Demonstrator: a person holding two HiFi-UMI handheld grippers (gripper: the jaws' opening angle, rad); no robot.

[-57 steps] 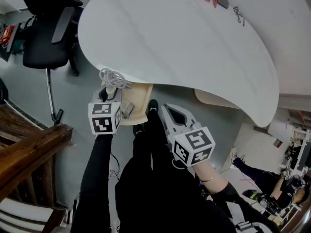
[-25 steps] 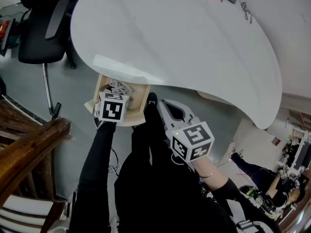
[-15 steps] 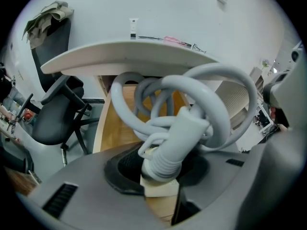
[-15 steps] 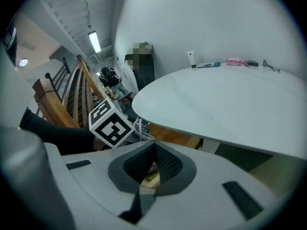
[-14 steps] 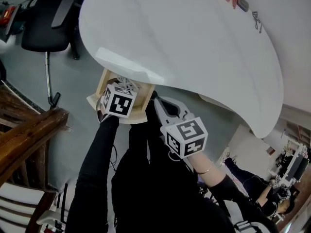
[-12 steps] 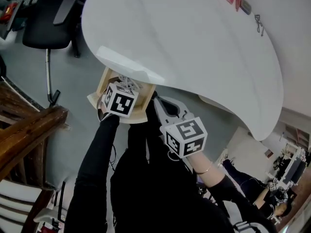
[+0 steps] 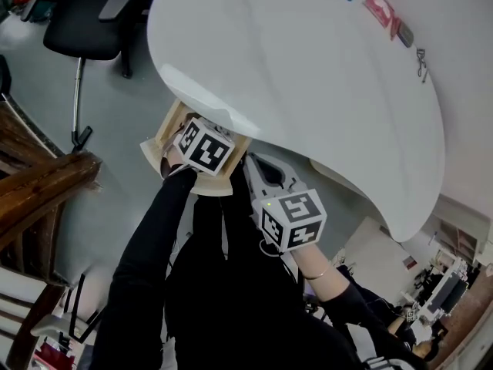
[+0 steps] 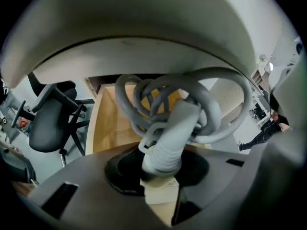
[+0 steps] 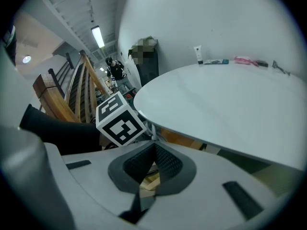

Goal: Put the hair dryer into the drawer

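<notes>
The hair dryer's grey ribbed cord end (image 8: 165, 145) and its coiled grey cable (image 8: 192, 102) fill the left gripper view. My left gripper (image 8: 160, 178) is shut on the dryer there. Behind the coil lies the open wooden drawer (image 8: 108, 126), under the white table's edge. In the head view the left gripper's marker cube (image 7: 204, 146) hangs over the drawer (image 7: 164, 135) and hides the dryer. My right gripper (image 7: 260, 169) is shut and holds nothing; it stays just right of the drawer. The tips of the right gripper (image 9: 153, 150) meet in its own view, where the left cube (image 9: 120, 119) shows.
The curved white table (image 7: 308, 75) overhangs the drawer, with small items (image 7: 381, 10) at its far side. A black office chair (image 7: 92, 21) stands at the upper left. A wooden stair rail (image 7: 38, 199) runs along the left. The person's legs in black fill the bottom.
My left gripper has carried the dryer from in front of the drawer to over and down into it. The cable coil, seen earlier above the cube, is now hidden. The right gripper drifted slightly.
</notes>
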